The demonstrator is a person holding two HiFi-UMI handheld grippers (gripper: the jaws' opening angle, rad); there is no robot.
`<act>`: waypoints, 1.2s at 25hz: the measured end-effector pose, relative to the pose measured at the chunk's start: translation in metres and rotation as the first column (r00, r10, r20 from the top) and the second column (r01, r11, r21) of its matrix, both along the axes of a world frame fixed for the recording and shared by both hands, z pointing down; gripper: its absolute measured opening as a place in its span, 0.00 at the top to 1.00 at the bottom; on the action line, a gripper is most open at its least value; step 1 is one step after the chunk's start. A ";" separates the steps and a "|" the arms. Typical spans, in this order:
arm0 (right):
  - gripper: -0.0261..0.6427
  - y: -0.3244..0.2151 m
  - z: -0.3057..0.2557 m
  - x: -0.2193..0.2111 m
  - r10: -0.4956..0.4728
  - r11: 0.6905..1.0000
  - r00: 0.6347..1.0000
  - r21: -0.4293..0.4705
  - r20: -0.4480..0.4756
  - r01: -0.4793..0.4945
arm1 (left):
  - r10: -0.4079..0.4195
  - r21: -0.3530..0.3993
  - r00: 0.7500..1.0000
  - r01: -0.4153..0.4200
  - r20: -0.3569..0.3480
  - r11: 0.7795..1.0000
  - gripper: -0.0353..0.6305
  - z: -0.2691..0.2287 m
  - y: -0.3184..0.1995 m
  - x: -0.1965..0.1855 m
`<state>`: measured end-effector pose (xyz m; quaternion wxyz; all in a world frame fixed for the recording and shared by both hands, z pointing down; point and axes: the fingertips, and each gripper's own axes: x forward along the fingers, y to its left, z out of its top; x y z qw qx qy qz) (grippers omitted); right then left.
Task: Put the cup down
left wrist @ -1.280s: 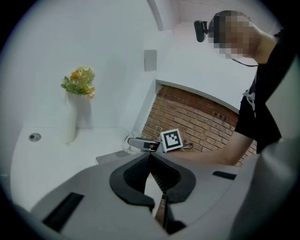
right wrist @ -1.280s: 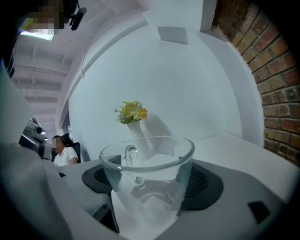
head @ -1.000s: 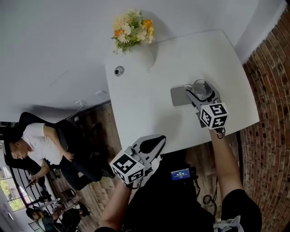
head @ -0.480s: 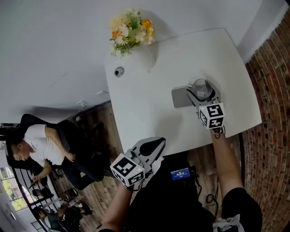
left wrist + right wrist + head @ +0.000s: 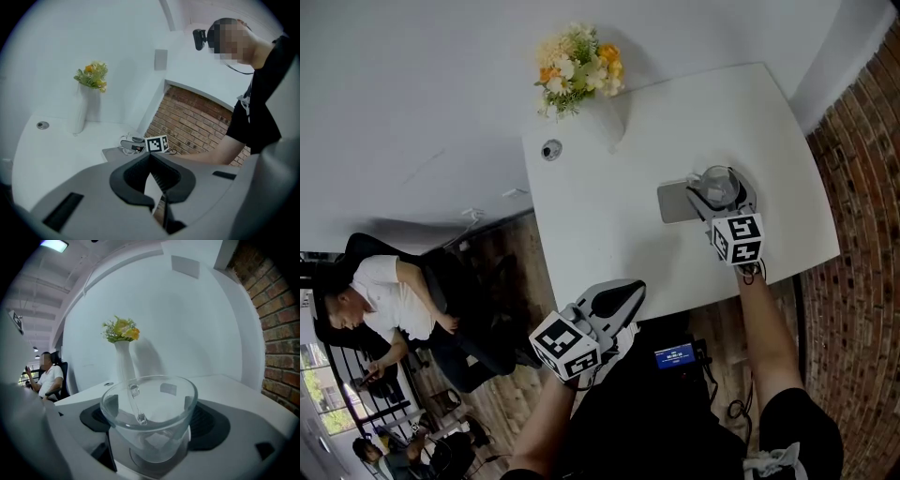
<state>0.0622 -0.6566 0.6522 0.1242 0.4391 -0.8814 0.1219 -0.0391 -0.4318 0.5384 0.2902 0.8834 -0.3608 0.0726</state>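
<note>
White bench point(image 5: 609, 234) fills the middle of the head view, with a brick wall point(image 5: 853, 187) along its right side and wood floor below its near edge. A seated person point(image 5: 380, 300) in a white top is off to the left, well clear of the bench.

Left hand-held gripper point(image 5: 151, 157): held off the near edge of the bench, over the floor. Jaws are closed tip to tip with nothing between them. It's well apart from the cup.

Right hand-held gripper point(image 5: 152, 420): reaches in over the right half of the bench, marker cube point(image 5: 737, 239) on top. Jaws stand wide, one on each side of the cup, and have just been opening. The dark pads point(image 5: 213, 420) sit just beside the glass wall, and I see no squeeze on it.

White vase with yellow and orange flowers point(image 5: 577, 61): upright at the far edge of the bench, well apart from both grippers.

Grey coaster point(image 5: 672, 202): flat on the bench, right half, partly under the right gripper's jaws.

Cup point(image 5: 718, 185): clear glass, upright, mouth up, empty as far as I can see. Its base rests on the grey coaster between the right gripper's jaws. The handle is on the far side, seen through the glass.

Small round metal fitting point(image 5: 550, 149): set in the bench top near the far left corner, near the vase and not touching it.
</note>
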 end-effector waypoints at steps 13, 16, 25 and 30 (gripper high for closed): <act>0.17 0.048 -0.025 0.036 0.044 0.992 0.999 -0.120 0.028 -0.040 | 0.018 0.084 0.995 -0.010 -0.097 0.996 0.94 -0.032 0.006 0.001; 0.17 0.069 -0.034 0.045 0.059 0.987 0.996 -0.155 0.062 -0.049 | 0.021 0.109 0.994 -0.010 -0.107 0.994 0.94 -0.040 0.010 0.000; 0.17 0.135 -0.084 0.045 0.017 0.978 0.981 -0.205 0.194 0.024 | 0.037 0.144 0.994 -0.022 -0.104 0.989 0.94 -0.047 0.023 -0.009; 0.23 0.177 -0.120 0.030 -0.095 0.985 0.980 -0.129 0.176 0.118 | 0.069 0.170 0.992 -0.049 -0.109 0.984 0.94 -0.051 0.023 0.000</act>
